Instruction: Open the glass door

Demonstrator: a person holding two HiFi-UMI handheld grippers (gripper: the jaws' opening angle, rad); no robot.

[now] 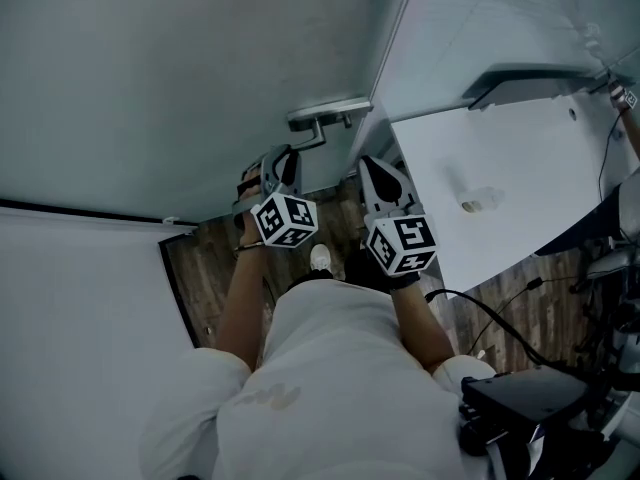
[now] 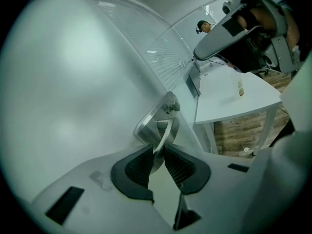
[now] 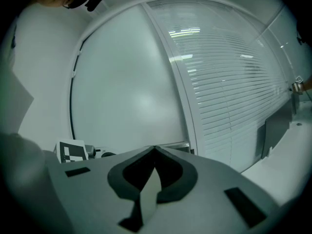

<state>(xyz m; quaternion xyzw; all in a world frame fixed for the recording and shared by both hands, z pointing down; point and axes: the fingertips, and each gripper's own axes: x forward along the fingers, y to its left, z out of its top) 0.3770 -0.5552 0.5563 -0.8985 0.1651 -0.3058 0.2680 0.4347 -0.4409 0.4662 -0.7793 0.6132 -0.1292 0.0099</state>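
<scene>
The frosted glass door [image 1: 170, 78] fills the upper left of the head view, with a metal lever handle [image 1: 330, 116] at its right edge. My left gripper [image 1: 288, 156] reaches up to that handle. In the left gripper view the thin lever [image 2: 168, 128] runs down from its round plate [image 2: 147, 125] between the two dark pads, and the left gripper [image 2: 157, 148] is shut on it. My right gripper [image 1: 380, 168] hovers just right of the handle, beside the door frame [image 3: 176, 82]. The right gripper [image 3: 155, 148] is shut, its tips meeting with nothing between them.
A white table [image 1: 540, 158] stands to the right of the door with a small bottle [image 1: 480, 202] on it. Behind it is a glass panel with slatted blinds [image 3: 234, 77]. Cables and black equipment [image 1: 520, 398] lie on the wooden floor [image 1: 210, 268] at lower right.
</scene>
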